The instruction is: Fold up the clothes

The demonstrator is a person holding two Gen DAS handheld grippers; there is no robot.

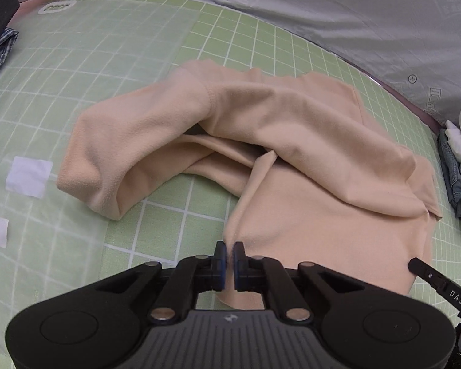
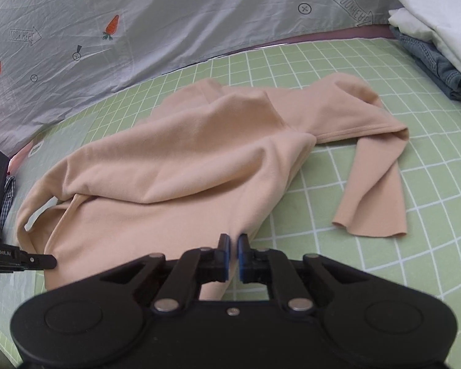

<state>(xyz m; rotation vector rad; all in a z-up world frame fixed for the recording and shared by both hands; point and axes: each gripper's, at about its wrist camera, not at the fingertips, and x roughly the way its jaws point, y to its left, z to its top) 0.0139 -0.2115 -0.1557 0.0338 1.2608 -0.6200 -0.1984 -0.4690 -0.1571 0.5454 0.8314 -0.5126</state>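
A peach long-sleeved top [image 1: 292, 129] lies crumpled on the green grid mat [image 1: 144, 61]. One sleeve [image 1: 107, 153] is bunched to its left in the left wrist view. The other sleeve [image 2: 375, 190] trails to the right in the right wrist view. My left gripper [image 1: 229, 249] is shut on the near hem at the top's left corner, with fabric pinched between the blue pads. My right gripper [image 2: 233, 243] is shut on the same top [image 2: 184, 169] at the hem's right corner. Each view catches a black finger of the other gripper at its edge.
A folded stack of white cloth and denim [image 2: 430, 37] sits at the mat's far right. A grey sheet with carrot prints [image 2: 169, 15] borders the back. Two white paper pieces [image 1: 29, 176] lie on the mat at left. Plaid and dark garments [image 1: 0, 52] lie at the far left.
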